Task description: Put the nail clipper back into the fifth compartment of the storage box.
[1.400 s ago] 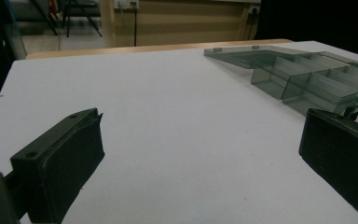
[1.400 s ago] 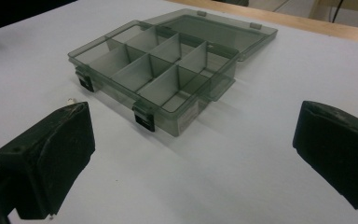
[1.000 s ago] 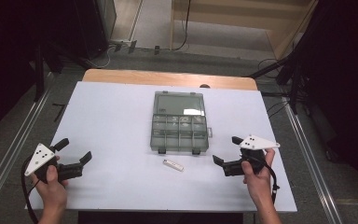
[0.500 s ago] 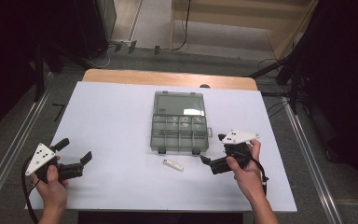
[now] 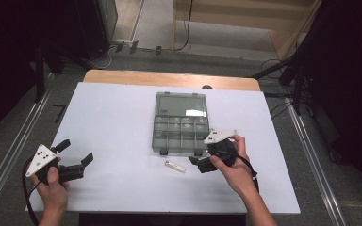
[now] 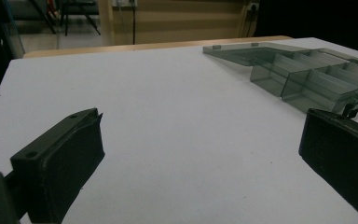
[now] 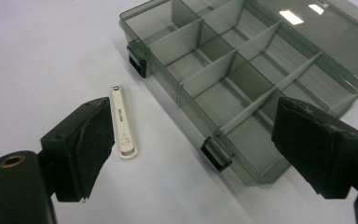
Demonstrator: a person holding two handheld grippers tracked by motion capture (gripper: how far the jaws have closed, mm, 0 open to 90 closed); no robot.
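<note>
The right gripper has its 2 jaws spread wide, though they have just been closing a little, and nothing is pinched: in the right gripper view the white nail clipper lies flat on the table just beside the inner face of the left jaw, apart from it, while the right jaw hangs over the near corner of the grey compartment box. From above, the clipper sits just ahead of these jaw tips, between them and the box's front wall, which it does not touch. The left gripper is held well apart from both things, its 2 jaws fully spread over bare table, gripping nothing; in its own view the box lies beyond the right jaw. Counted: 1 clipper, 1 box with its lid folded open flat behind it, 2 black latches on the box's front edge, 2 grippers, 2 hands. The box's compartments look empty.
</note>
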